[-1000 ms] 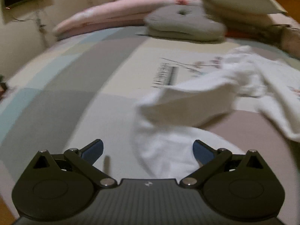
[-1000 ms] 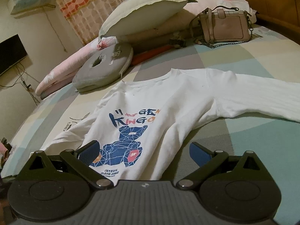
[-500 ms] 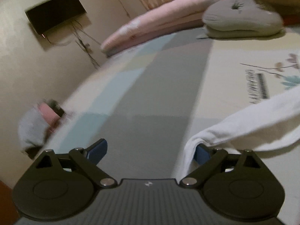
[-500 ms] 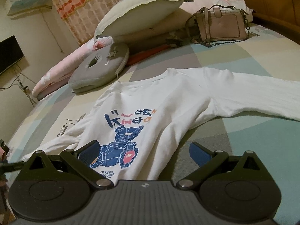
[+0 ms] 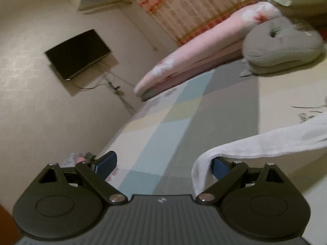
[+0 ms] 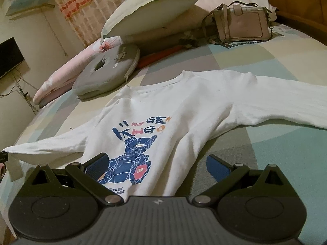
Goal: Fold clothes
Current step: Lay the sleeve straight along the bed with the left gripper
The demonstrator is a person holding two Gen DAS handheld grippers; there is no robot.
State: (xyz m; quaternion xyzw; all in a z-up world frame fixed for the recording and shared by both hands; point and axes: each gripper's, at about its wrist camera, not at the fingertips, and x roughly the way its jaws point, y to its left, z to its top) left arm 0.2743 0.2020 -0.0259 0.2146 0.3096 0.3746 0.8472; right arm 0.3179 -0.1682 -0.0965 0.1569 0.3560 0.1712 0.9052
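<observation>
Here the white sweatshirt (image 6: 175, 110) lay face-up on the patchwork bedspread (image 6: 286, 143), its bear print toward the near edge, collar toward the far pillows. Both sleeves were spread out sideways, one running off right, the other reaching left to the bed's edge. No fold showed in the body.

The left gripper (image 5: 163, 165) stood with its jaws wide apart. The left sleeve's cuff (image 5: 201, 169) was draped over its right finger, hanging limp on the near side; nothing was pinched between the pads. The left-wrist view was blurred, so how firmly the cuff sat there could not be told.

The right gripper (image 6: 157, 163) was also released, jaws wide, hovering over the near hem with the print between its fingers. It touched no cloth that I could see.

Judgement: the garment was laid out flat, the stage where sleeves get brought in over the chest. The next move likely called for the left jaws to close on the cuff, then carry it rightward across the print. The right side would need a grip on hem or sleeve.

A grey ring cushion (image 6: 108, 71) and a handbag (image 6: 243, 24) sat at the far end.
</observation>
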